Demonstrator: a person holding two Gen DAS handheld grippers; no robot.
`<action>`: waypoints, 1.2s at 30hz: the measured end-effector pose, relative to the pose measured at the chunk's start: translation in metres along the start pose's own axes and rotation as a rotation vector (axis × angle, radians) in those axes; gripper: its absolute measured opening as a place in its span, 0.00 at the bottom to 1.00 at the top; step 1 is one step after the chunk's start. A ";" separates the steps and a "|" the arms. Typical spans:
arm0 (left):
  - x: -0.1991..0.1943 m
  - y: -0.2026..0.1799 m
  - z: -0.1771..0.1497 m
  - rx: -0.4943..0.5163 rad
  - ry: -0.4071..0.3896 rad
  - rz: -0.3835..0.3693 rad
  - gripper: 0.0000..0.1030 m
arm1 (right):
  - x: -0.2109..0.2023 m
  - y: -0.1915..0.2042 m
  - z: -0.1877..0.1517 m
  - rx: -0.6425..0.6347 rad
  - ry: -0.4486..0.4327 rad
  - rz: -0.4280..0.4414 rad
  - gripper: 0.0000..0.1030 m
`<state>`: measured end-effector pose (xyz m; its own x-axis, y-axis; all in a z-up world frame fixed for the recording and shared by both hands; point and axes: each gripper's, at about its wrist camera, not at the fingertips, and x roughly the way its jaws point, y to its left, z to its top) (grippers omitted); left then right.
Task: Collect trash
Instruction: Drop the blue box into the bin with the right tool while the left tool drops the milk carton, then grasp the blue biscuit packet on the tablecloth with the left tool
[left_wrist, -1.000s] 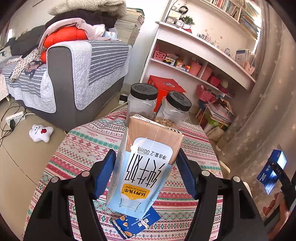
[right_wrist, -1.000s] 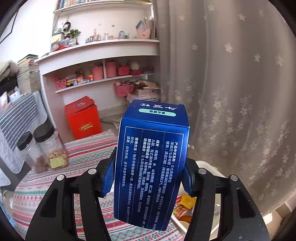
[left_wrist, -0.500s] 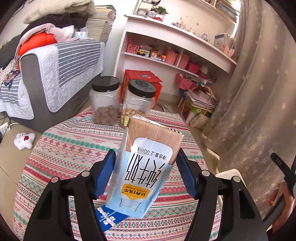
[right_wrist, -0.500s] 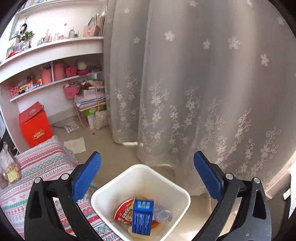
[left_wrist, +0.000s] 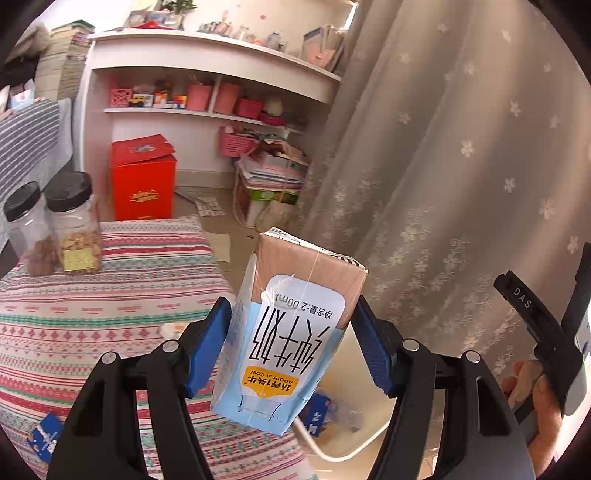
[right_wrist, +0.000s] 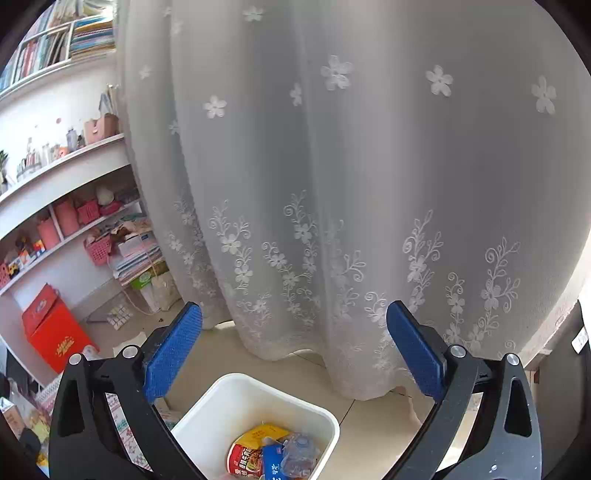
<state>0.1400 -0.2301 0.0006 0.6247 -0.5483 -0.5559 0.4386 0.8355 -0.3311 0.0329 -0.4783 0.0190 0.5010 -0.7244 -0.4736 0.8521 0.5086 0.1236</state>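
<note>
My left gripper (left_wrist: 290, 341) is shut on a light-blue and brown milk carton (left_wrist: 291, 332), held tilted over the table's right edge, just left of the white bin (left_wrist: 354, 435). In the right wrist view my right gripper (right_wrist: 294, 345) stands wide open with nothing between its blue pads. It hovers above the white bin (right_wrist: 221, 410), which stands on the floor in front of the curtain. Inside the bin lie a dark blue box (right_wrist: 273, 461), a red and yellow noodle cup (right_wrist: 245, 452) and a crushed clear bottle (right_wrist: 299, 452). The right gripper's black body and a hand (left_wrist: 535, 384) show at the left view's right edge.
A table with a striped patterned cloth (left_wrist: 92, 295) carries two black-lidded jars (left_wrist: 74, 229) and a small blue wrapper (left_wrist: 44, 439). A white lace curtain (right_wrist: 351, 184) hangs close behind the bin. A red box (left_wrist: 142, 181) and white shelves (left_wrist: 207, 77) stand beyond.
The right gripper opened and let go of the dark blue box, which now lies in the bin. The left gripper swung right with the carton, from over the table's middle to its right edge.
</note>
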 end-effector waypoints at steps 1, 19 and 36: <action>0.007 -0.011 0.001 0.006 0.007 -0.021 0.64 | 0.003 -0.007 0.002 0.020 0.006 -0.006 0.93; 0.051 -0.018 -0.037 0.128 0.288 0.061 0.82 | 0.013 -0.006 -0.003 0.034 0.145 0.126 0.93; 0.020 0.228 -0.124 0.349 0.979 0.460 0.82 | -0.022 0.117 -0.068 -0.369 0.303 0.351 0.93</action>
<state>0.1729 -0.0457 -0.1805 0.0672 0.2005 -0.9774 0.5494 0.8102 0.2040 0.1111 -0.3713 -0.0151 0.6319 -0.3459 -0.6936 0.5071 0.8613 0.0324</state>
